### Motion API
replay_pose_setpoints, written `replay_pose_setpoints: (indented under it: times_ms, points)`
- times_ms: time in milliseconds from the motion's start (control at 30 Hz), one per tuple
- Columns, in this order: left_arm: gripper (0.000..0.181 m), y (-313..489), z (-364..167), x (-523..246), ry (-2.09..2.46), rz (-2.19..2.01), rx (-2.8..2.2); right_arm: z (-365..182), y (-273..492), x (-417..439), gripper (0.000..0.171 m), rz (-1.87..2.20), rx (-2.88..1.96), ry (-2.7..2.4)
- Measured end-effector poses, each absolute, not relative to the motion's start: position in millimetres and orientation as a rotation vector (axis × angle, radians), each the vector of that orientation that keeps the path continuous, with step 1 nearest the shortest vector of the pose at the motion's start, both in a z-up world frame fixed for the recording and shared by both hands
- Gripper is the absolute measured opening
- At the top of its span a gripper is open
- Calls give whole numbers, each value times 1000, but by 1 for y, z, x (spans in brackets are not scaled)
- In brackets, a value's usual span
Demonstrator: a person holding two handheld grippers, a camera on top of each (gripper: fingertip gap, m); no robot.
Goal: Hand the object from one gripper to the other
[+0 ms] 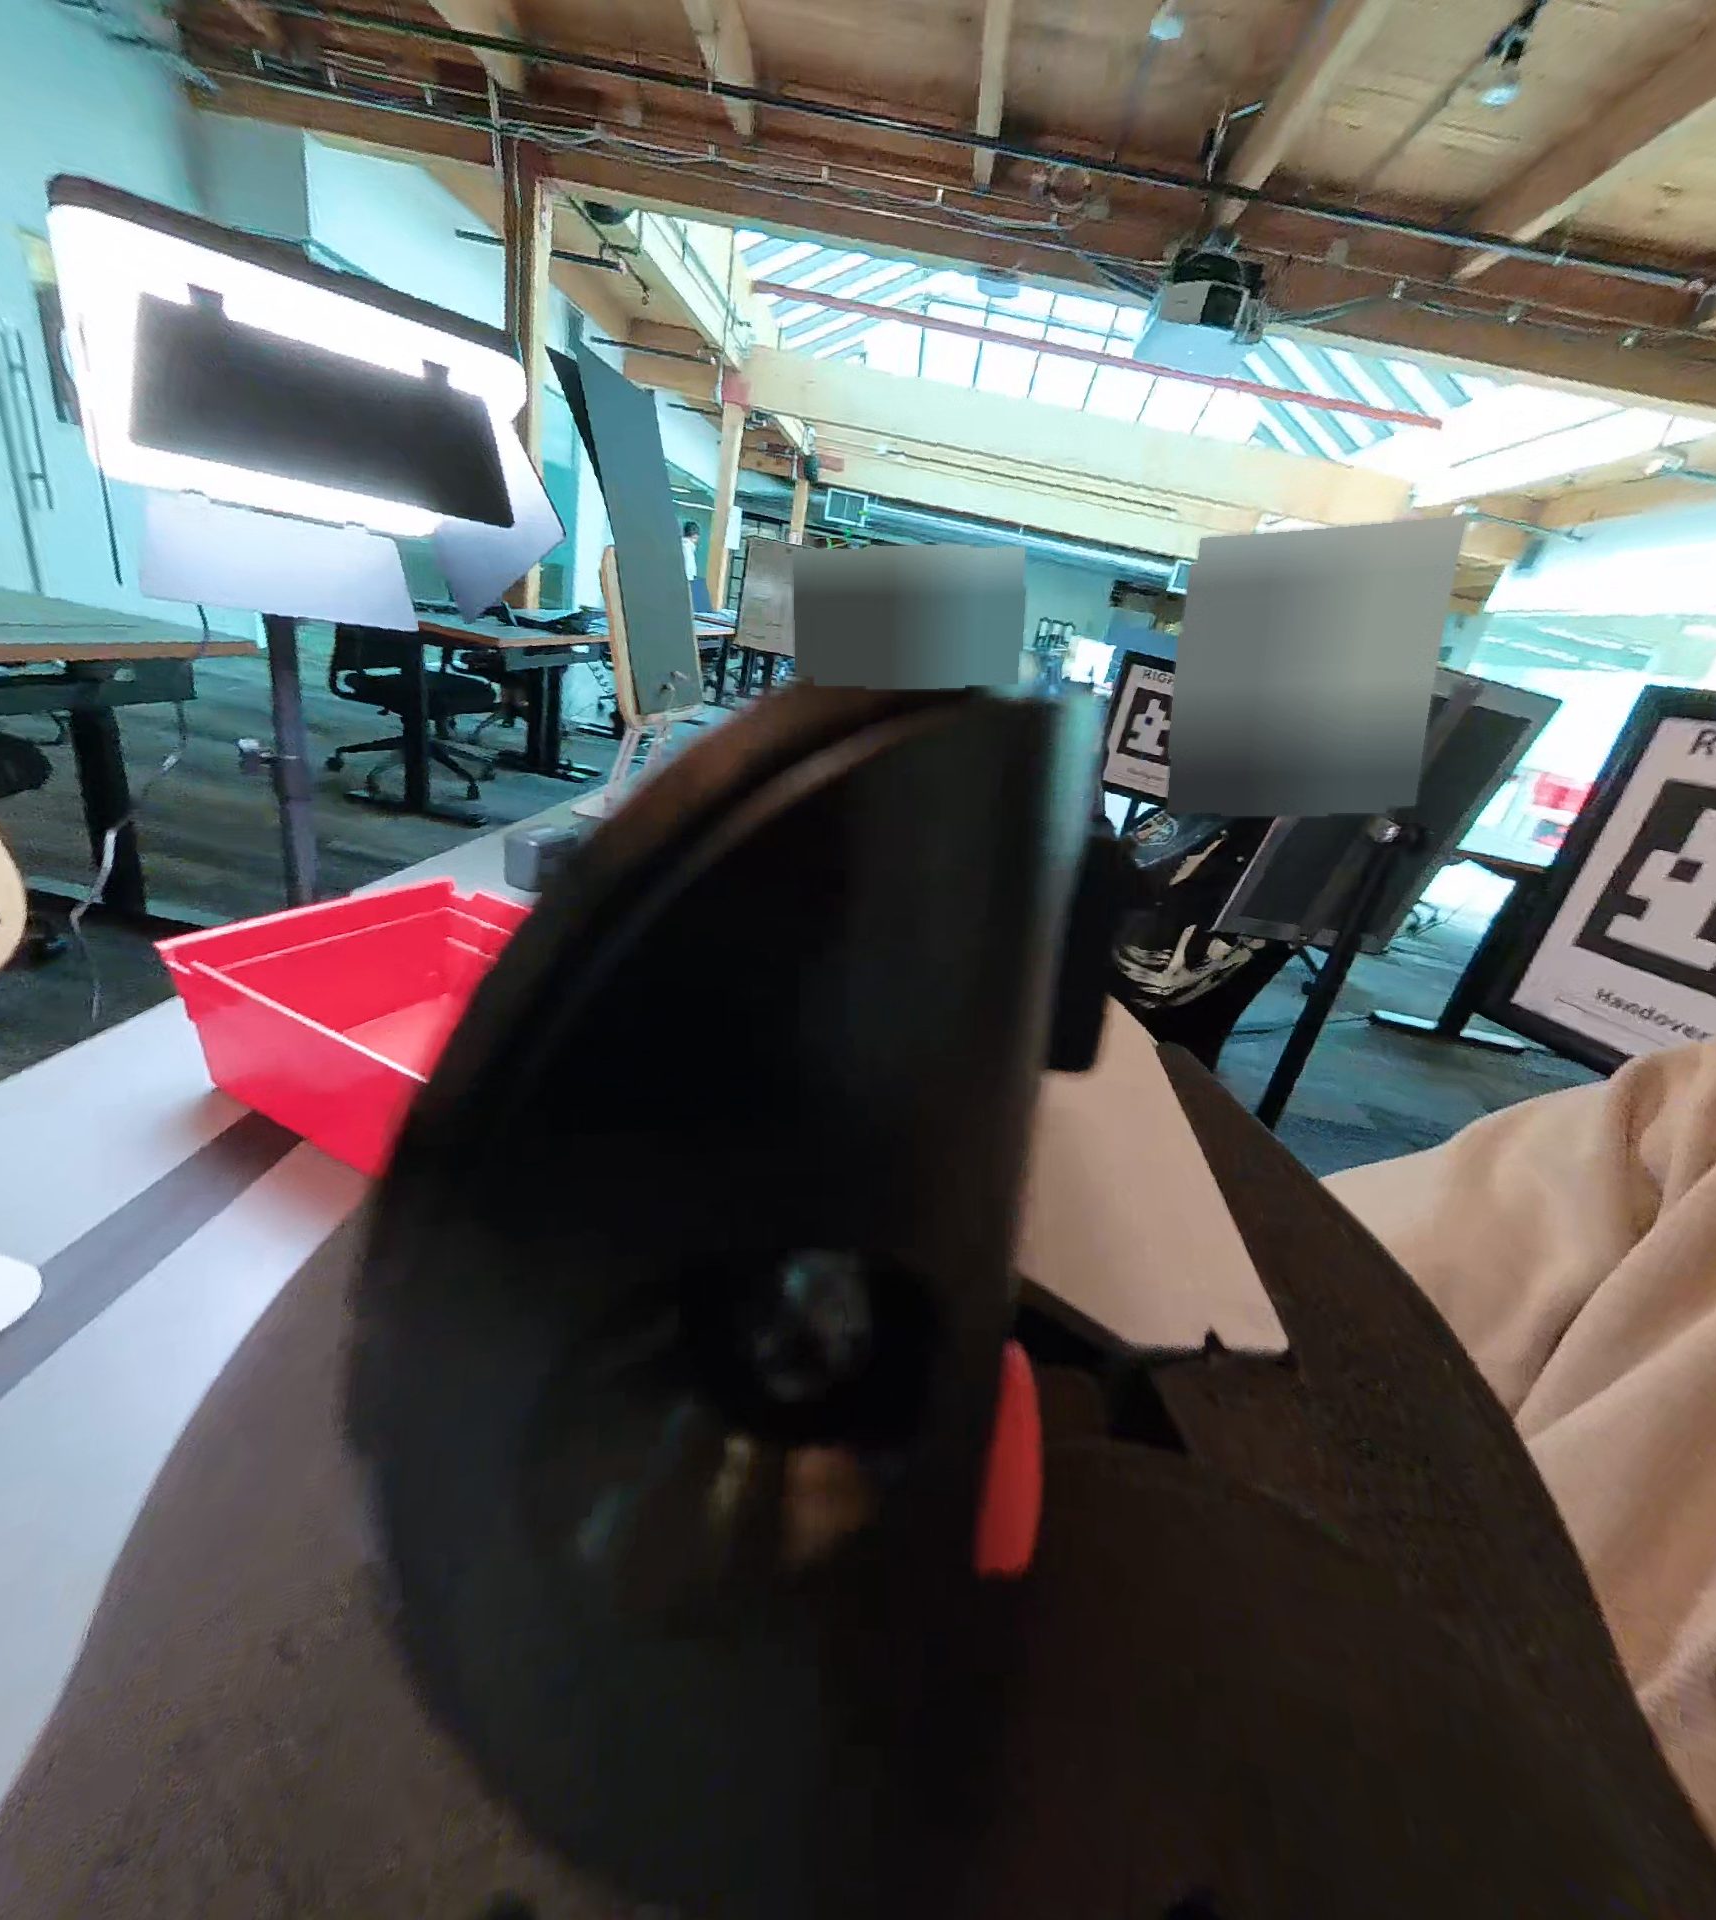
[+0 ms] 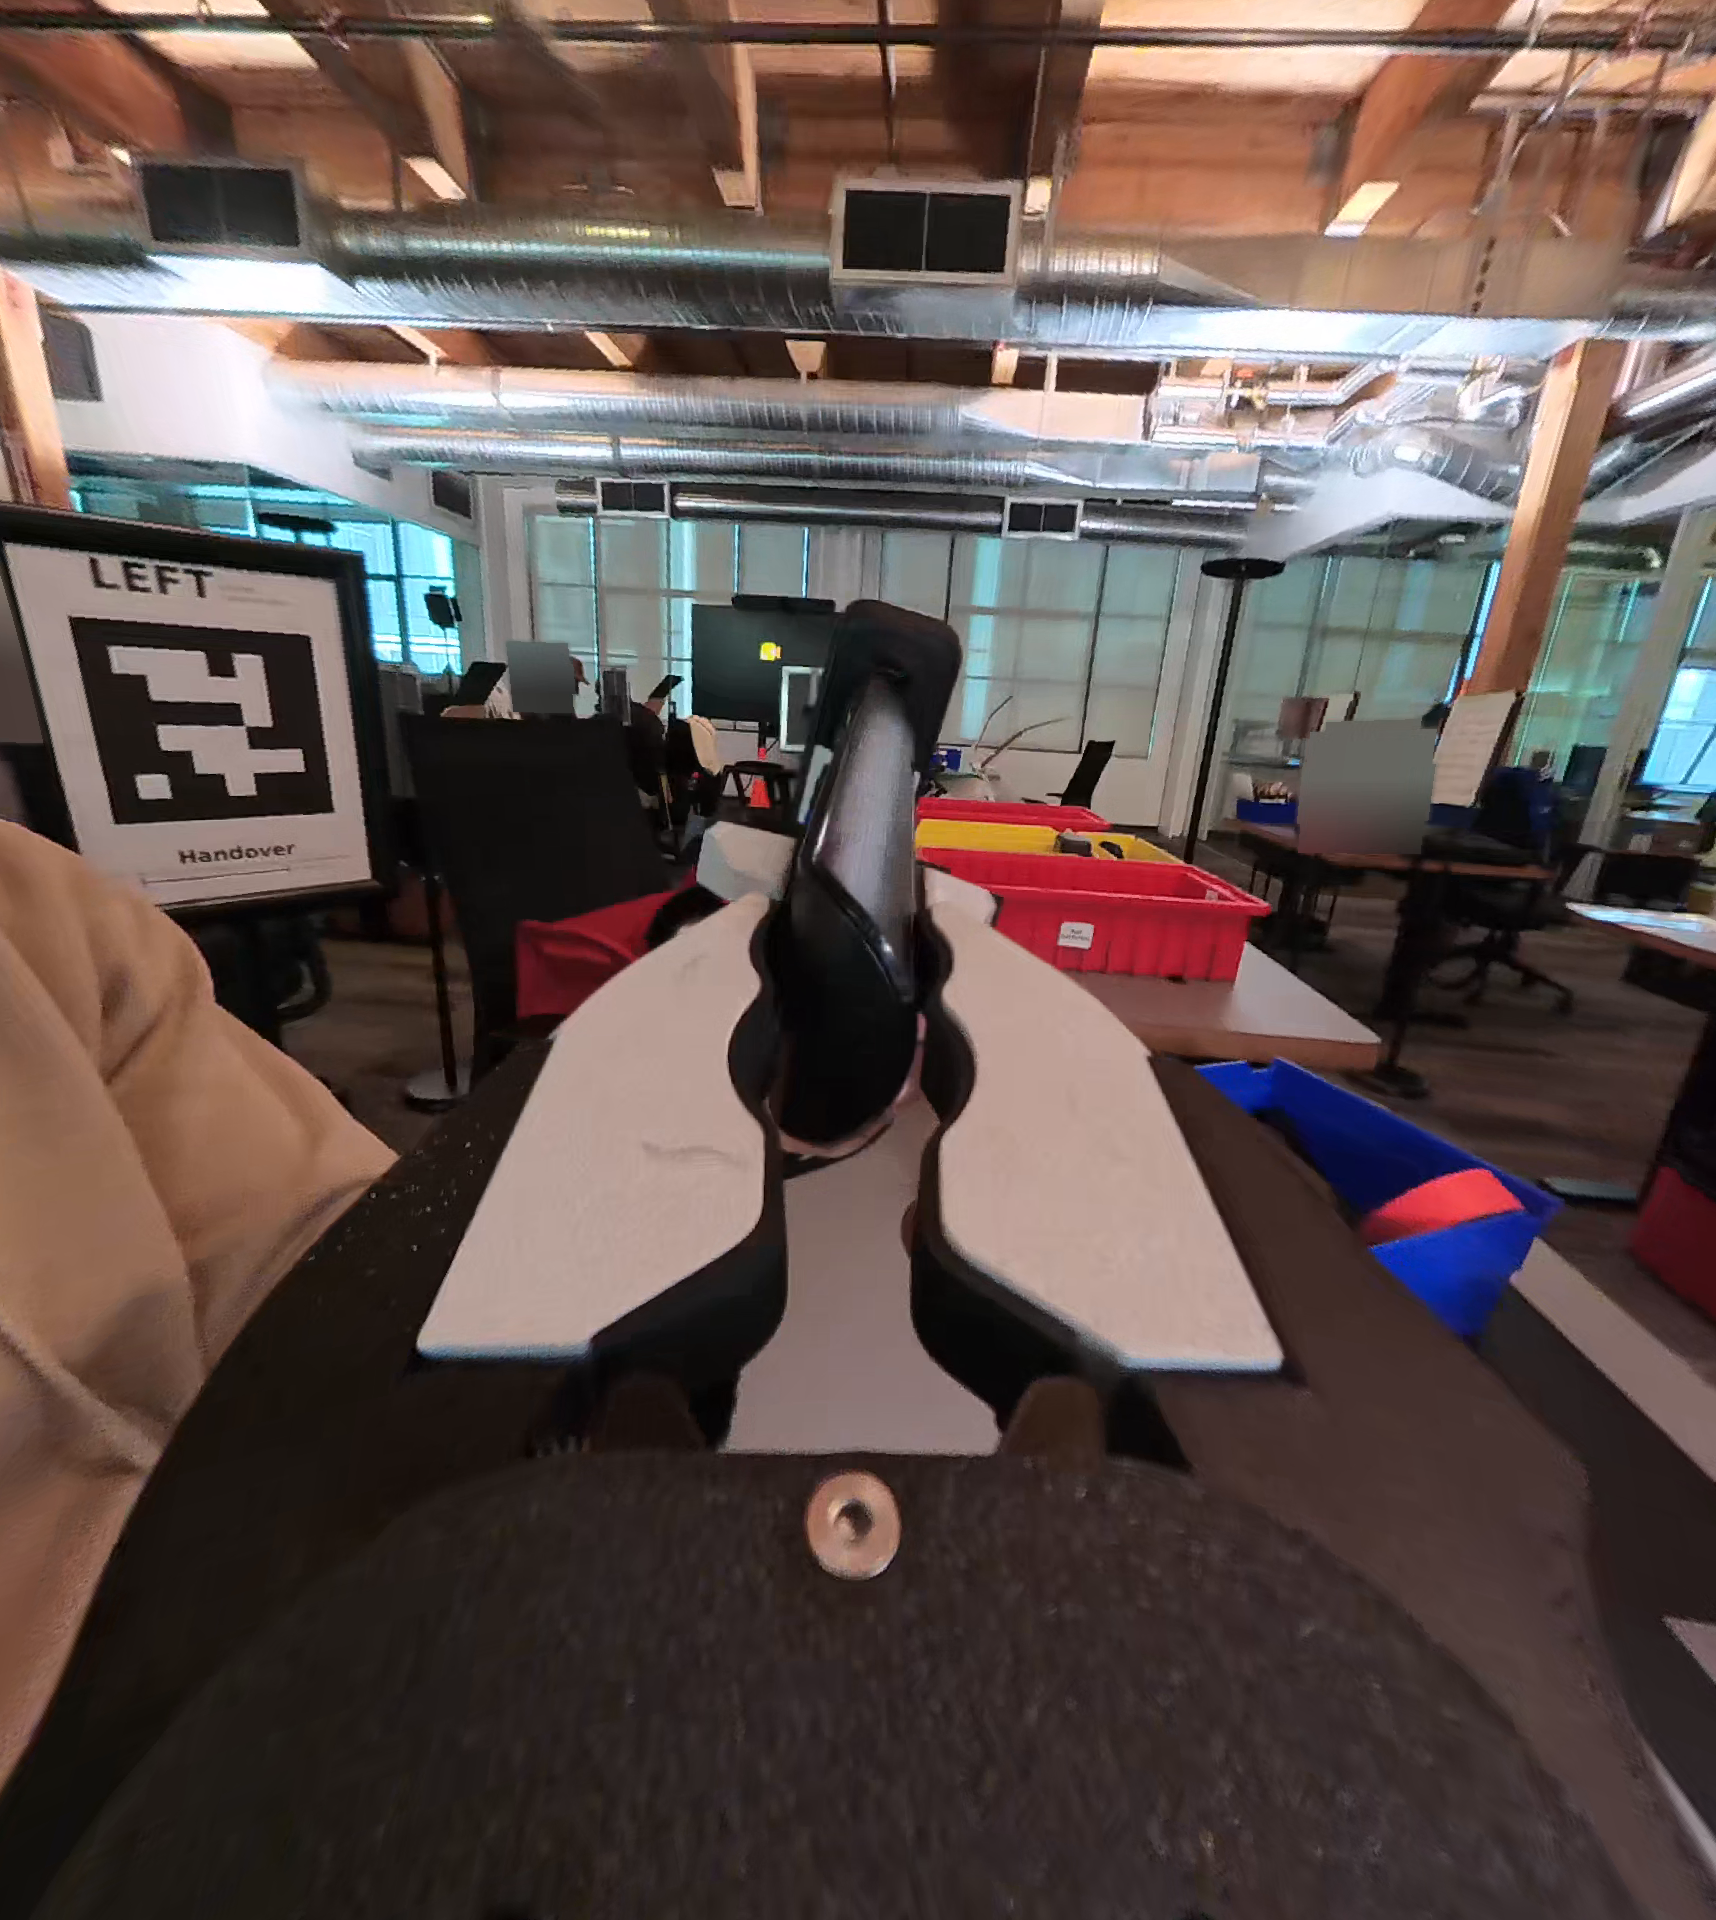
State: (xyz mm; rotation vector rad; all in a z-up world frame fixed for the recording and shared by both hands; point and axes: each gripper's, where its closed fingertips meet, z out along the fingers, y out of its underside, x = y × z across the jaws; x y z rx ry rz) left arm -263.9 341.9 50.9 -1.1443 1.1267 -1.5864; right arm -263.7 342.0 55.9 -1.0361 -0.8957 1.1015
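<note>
The object is a black tool with a grey shaft and a red tab. In the left wrist view it (image 1: 729, 1143) is very close and blurred, and fills the middle. My left gripper (image 1: 937, 1039) is narrowly closed on it. Only that gripper's right finger pad (image 1: 1134, 1226) shows, and the tool hides the left finger. In the right wrist view my right gripper (image 2: 843, 914) is shut on the tool (image 2: 843, 997), which points up and away. A white fingertip of the left gripper (image 2: 740, 854) shows just behind it.
A red bin (image 1: 314, 997) stands on the grey table (image 1: 54, 1195). A blue bin (image 2: 1405, 1174) sits low at the right. Red and yellow bins (image 2: 1124, 914) stand on a farther table. Marker signs (image 1: 1685, 883) (image 2: 199, 717) and a beige sleeve (image 1: 1612, 1351) are close by. Less than 4 cm separates the two grippers' tips.
</note>
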Motion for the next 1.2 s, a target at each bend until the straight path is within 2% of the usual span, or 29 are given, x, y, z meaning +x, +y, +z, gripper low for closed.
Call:
replay_pose_setpoints:
  times_ms: [33,167,300,533,633,767,833,900,933,1033,1100,1200]
  points:
    - [25,343,53,-263,1131,-1574,-1134,56,343,-263,23,1086,-1051,-892]
    - [35,353,74,-257,1147,-1562,-1117,83,348,-243,23,1095,-1009,-780]
    - [46,369,43,-263,1287,-1207,-1247,92,334,-202,23,1166,-982,-631]
    - [46,385,12,-301,1287,-892,-1271,25,332,-149,23,697,-1345,-809]
    - [48,363,-9,-280,1432,-864,-1250,7,332,-162,23,580,-1425,-959]
    - [53,334,-66,-247,1696,-950,-1257,-37,325,-212,23,659,-1504,-1167]
    - [51,320,-96,-240,1838,-992,-1277,-52,320,-238,23,723,-1503,-1239]
    - [28,310,-118,-237,1945,-924,-1233,-58,314,-256,23,771,-1490,-1283]
    - [28,310,-121,-235,1953,-883,-1208,-60,312,-262,23,774,-1489,-1301]
    - [26,327,-102,-232,1790,-934,-1245,-45,326,-257,27,641,-1441,-1188]
    - [26,343,-74,-238,1609,-1034,-1205,-24,330,-237,43,639,-1405,-1077]
    - [26,367,-19,-262,1263,-1264,-1112,-1,338,-194,45,665,-1375,-913]
